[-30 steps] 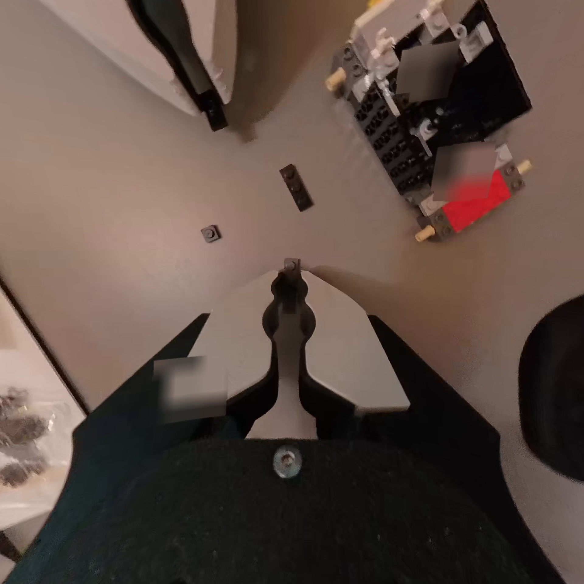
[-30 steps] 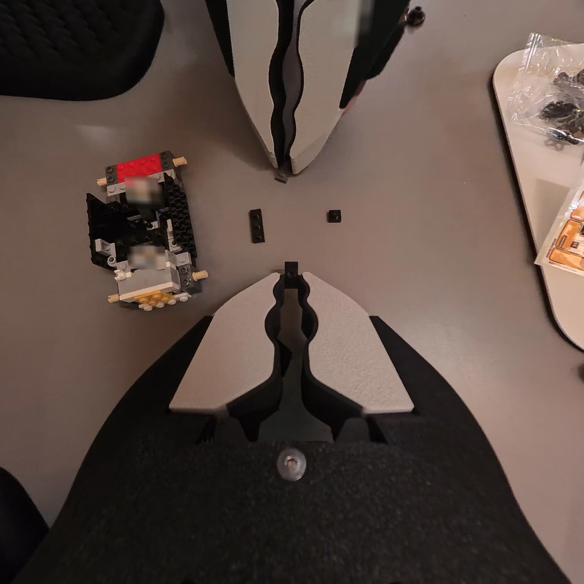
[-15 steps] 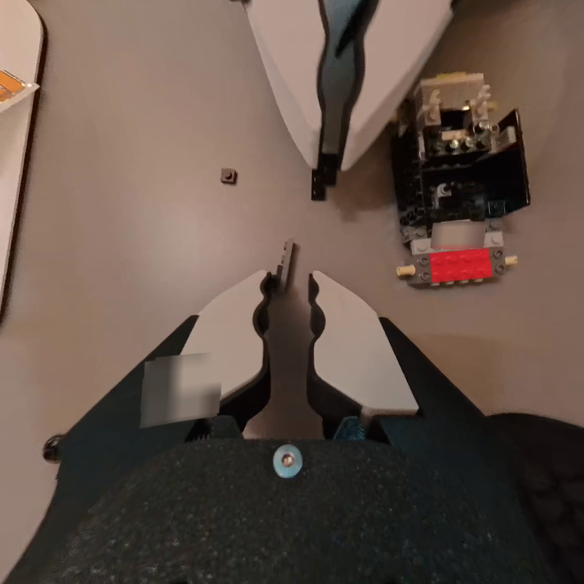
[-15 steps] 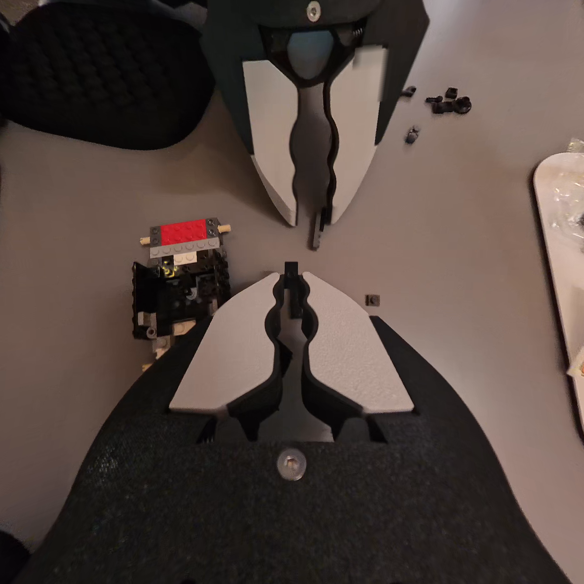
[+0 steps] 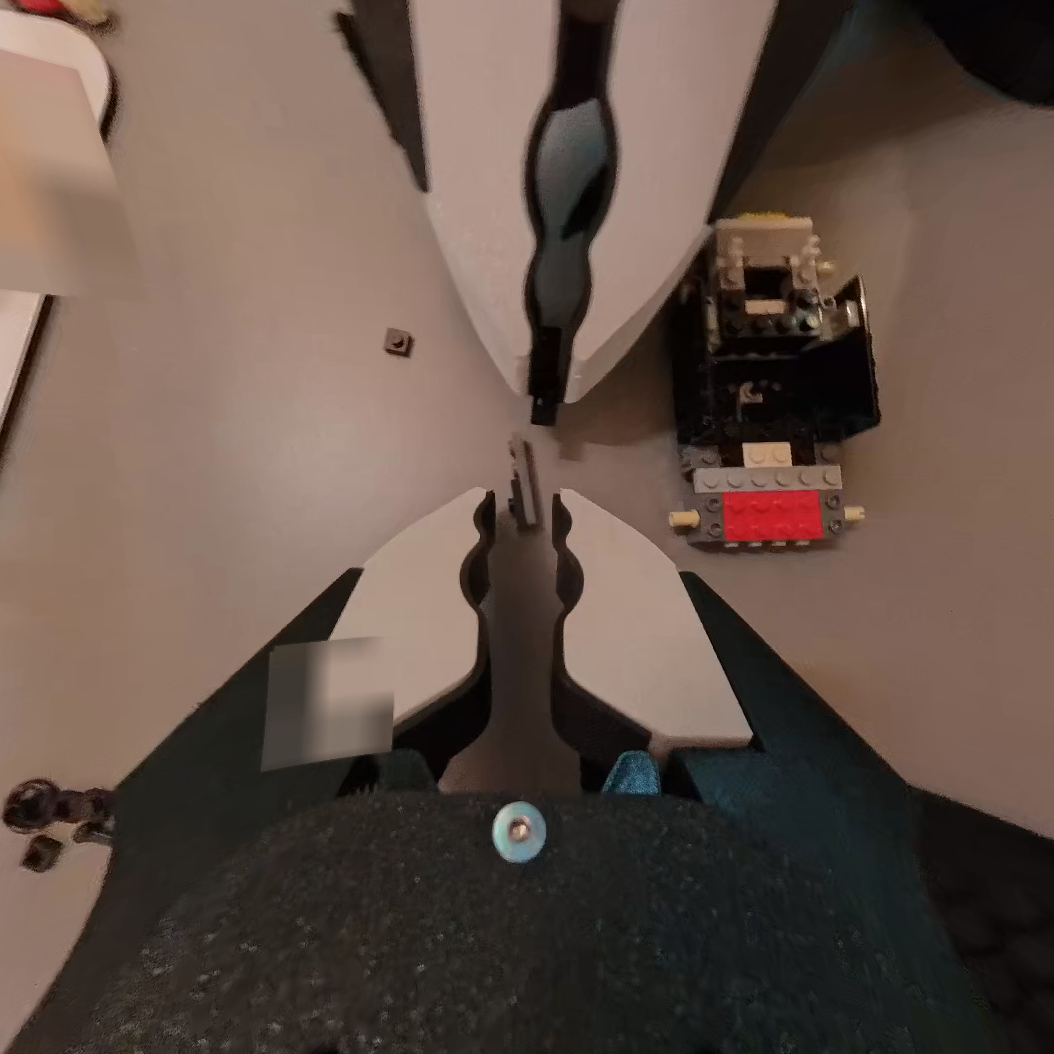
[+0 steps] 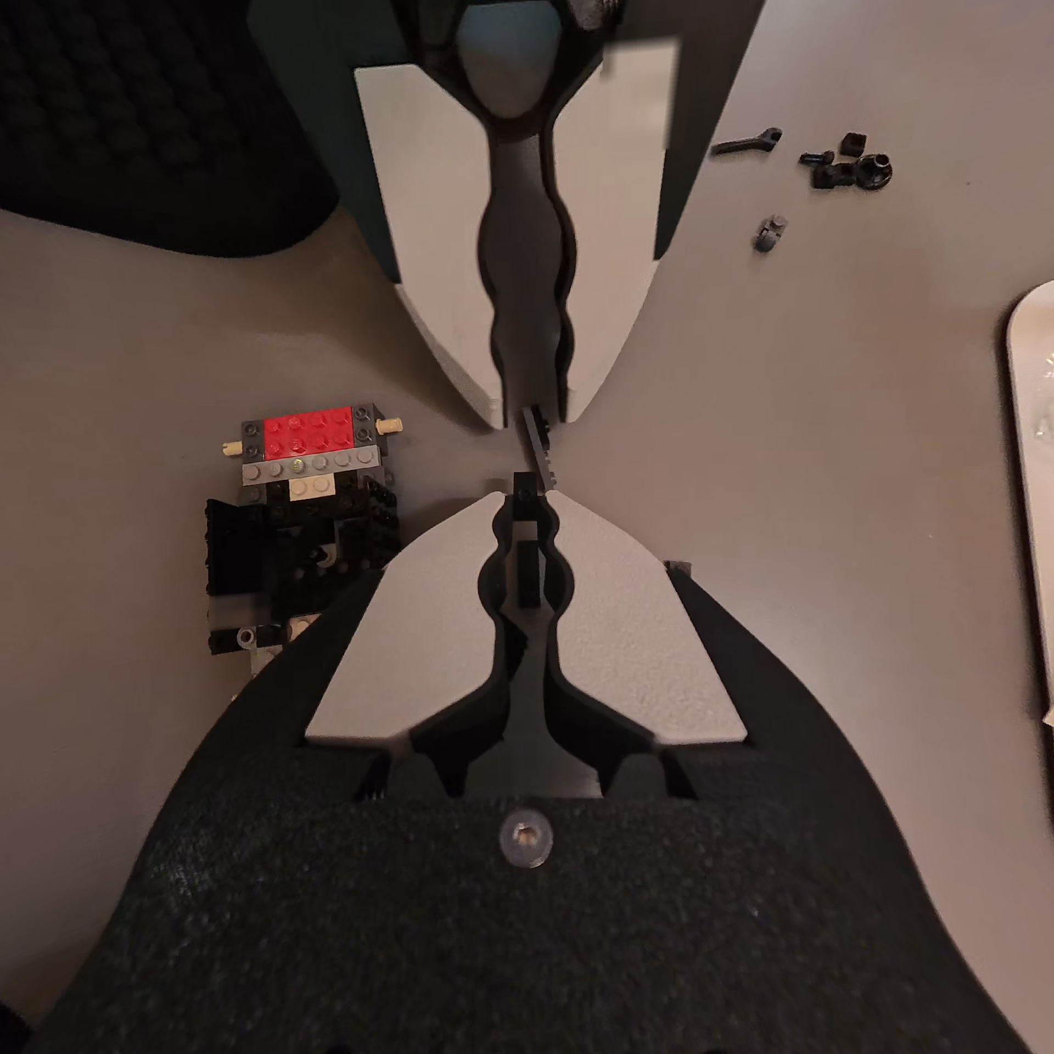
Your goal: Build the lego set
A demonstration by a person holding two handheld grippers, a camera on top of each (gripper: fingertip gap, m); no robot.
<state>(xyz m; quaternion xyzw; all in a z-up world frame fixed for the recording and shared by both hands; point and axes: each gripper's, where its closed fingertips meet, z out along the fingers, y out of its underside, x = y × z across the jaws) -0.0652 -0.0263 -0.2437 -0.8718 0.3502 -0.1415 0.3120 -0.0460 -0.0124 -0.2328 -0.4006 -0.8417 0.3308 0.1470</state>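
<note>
A thin dark grey studded lego plate (image 5: 525, 486) stands on edge between the parted tips of the left tool (image 5: 522, 497), touching neither pad clearly; the jaws are spread apart and grip nothing. In the right wrist view the same plate (image 6: 540, 451) leans at the left tool's tips (image 6: 531, 421). Facing it nose to nose, the right tool (image 6: 527, 497) is closed on a narrow black lego piece (image 6: 526, 496) that pokes out past its tips (image 5: 544, 393). Beside both tools on the grey table (image 5: 256, 456) sits the partly built lego model (image 5: 770, 399), black with a red studded plate, grey plates and tan axle pins. A small dark single-stud piece (image 5: 398, 343) lies alone on the other side. Loose black parts (image 6: 844, 162) are scattered farther off, near a white tray (image 6: 1026, 456).
</note>
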